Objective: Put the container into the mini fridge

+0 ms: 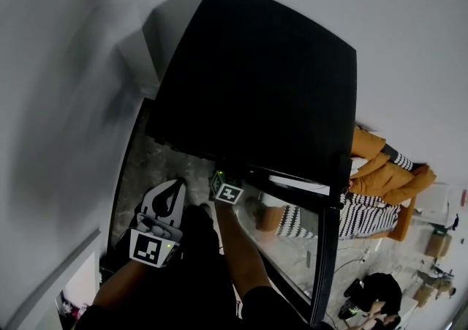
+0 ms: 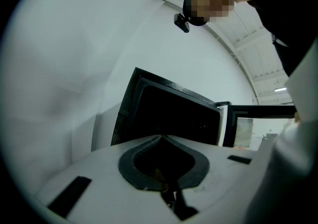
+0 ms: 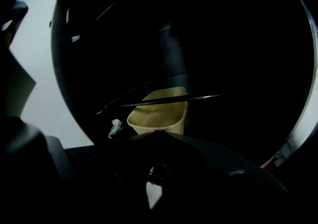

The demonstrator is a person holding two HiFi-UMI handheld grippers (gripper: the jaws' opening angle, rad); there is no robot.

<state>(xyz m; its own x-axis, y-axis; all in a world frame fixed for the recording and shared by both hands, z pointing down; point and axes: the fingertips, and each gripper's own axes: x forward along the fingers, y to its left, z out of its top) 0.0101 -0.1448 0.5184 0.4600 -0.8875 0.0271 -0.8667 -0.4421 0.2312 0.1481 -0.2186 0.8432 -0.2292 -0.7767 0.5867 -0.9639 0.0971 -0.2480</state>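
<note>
The black mini fridge (image 1: 256,72) stands below me with its door (image 1: 330,241) swung open to the right. In the right gripper view a pale yellow container (image 3: 159,111) sits in the dark interior under a wire shelf (image 3: 164,100). My right gripper (image 3: 158,133) is shut, and its tips meet at the container's near rim. In the head view only that gripper's marker cube (image 1: 228,192) shows at the fridge opening. My left gripper (image 1: 175,186) hangs shut and empty to the left of the opening. The left gripper (image 2: 160,138) points up at the fridge (image 2: 174,113).
A small crumpled white scrap (image 3: 115,128) lies left of the container. Grey walls close in behind and to the left of the fridge. Orange and striped fabric (image 1: 380,175) lies beyond the open door, with clutter on the floor at the far right.
</note>
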